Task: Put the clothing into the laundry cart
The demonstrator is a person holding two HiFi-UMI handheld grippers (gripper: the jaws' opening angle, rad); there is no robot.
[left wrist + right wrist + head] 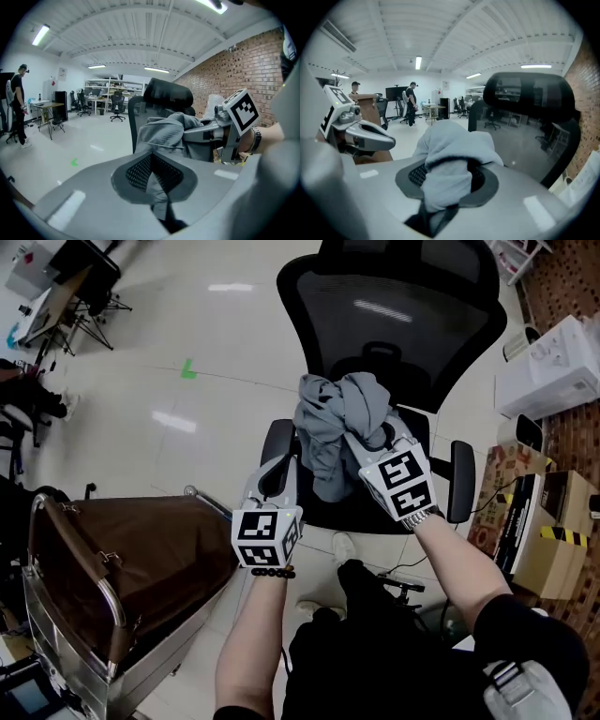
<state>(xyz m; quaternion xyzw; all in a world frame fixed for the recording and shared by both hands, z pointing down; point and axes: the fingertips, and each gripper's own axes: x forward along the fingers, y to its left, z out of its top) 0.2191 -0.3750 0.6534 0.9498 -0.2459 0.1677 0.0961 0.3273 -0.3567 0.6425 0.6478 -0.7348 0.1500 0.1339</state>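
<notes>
**Grey garment held in both tongs above the chair, cart waiting alongside**

Head view: the grey garment (330, 418) hangs bunched over the seat of a black office chair (394, 310), nearer the seat's front edge than its backrest. The left tongs (280, 465) meet the cloth at its lower left side. The right tongs (364, 443) bite into it from the right, higher up. The laundry cart (157, 654), with a brown liner inside its metal frame, stands on the floor at the chair's left, apart from it, and the garment is not in it.

Left gripper view: the left tongs (153, 174) are clenched on a thin fold of the grey garment (164, 133), which runs up from between the jaws. The right tongs (187, 136) reach into the cloth from the right. The chair's headrest (168, 96) rises behind.

Right gripper view: the right tongs (444, 185) are clamped on a thick wad of the grey garment (452, 145), which bulges over the jaws. The left tongs (389, 139) show at the left, and the office chair (529, 98) at the right.
</notes>
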